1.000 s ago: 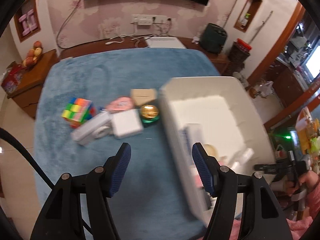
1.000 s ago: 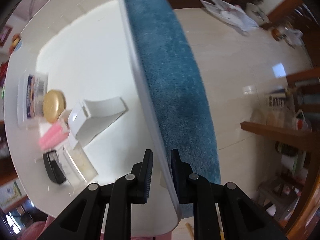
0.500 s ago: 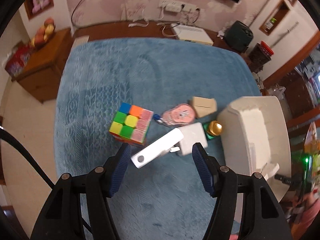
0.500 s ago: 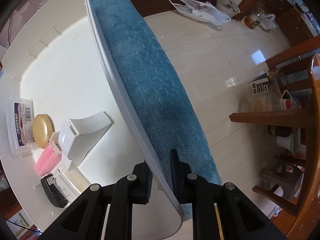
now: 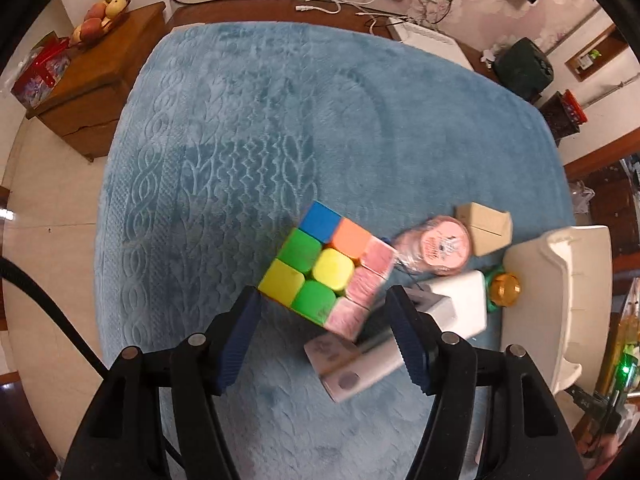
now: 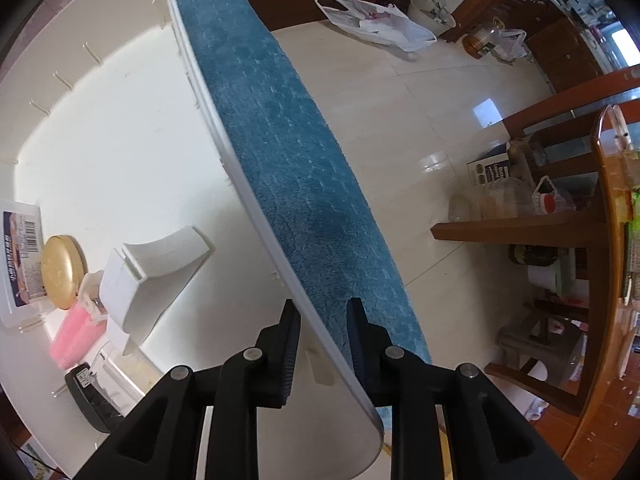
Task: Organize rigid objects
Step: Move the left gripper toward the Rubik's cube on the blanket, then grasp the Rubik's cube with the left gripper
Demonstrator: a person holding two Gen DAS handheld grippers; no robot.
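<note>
Cube sits square ahead of the left claw, between its spread jaws but not yet touched.

The left claw (image 5: pixel 324 336) points steeply down at the blue cloth (image 5: pixel 248 152), jaws wide, and the cube (image 5: pixel 326 266) lies just beyond the fingertips, turned corner-on so its faces stand skew to the pads. Gripping it looks to need a roll of the wrist or a bite across corners. A white charger (image 5: pixel 452 308) and a white bar (image 5: pixel 356 368) crowd the cube's right side, the bar lying slantwise under the right finger, so that finger could catch it. The white bin (image 5: pixel 560 300) waits further right. The right claw (image 6: pixel 322 320) straddles the bin's wall (image 6: pixel 224 148); its jaws have just been opening and now stand clear of the wall. The left claw is much the nearer to the cube.
</note>
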